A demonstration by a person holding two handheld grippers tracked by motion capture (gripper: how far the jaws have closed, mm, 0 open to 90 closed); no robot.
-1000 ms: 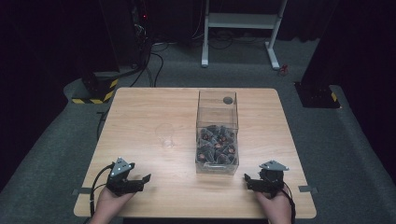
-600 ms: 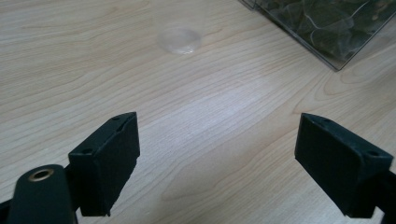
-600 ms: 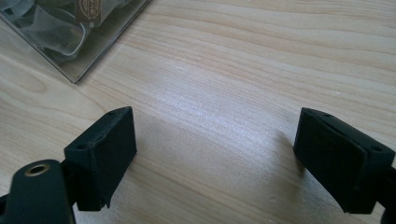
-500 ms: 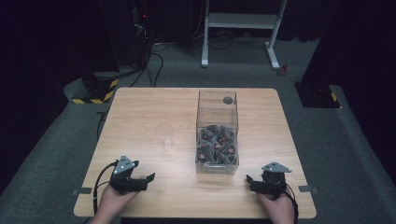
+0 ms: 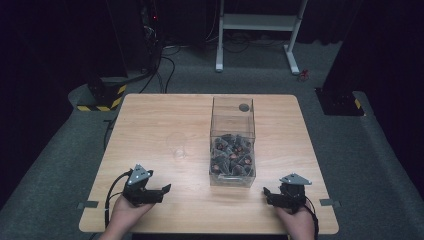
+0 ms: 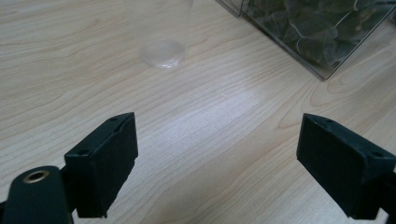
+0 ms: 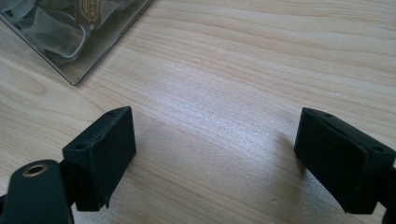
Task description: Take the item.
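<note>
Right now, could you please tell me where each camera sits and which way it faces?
High view: above the person's table edge, facing forward and down; both hands, left tongs, right tongs.
Left gripper view: on the left tongs, facing clear cup.
Right gripper view: on the right tongs, facing table.
All share the clear box.

High view: fixed above near edge of table (image 5: 160,120), facing forward and down, far enough to take in whole top plus floor beyond.

Left gripper view: rides low over wood, close, looks along own claw (image 6: 217,158) toward clear cup (image 6: 161,32) and clear box (image 6: 317,32) corner.

Right gripper view: equally low and close, looks past own claw (image 7: 215,158) at box corner.

Shared by all three: box and surrounding wood. Cup (image 5: 179,146) shared by high and left views.
</note>
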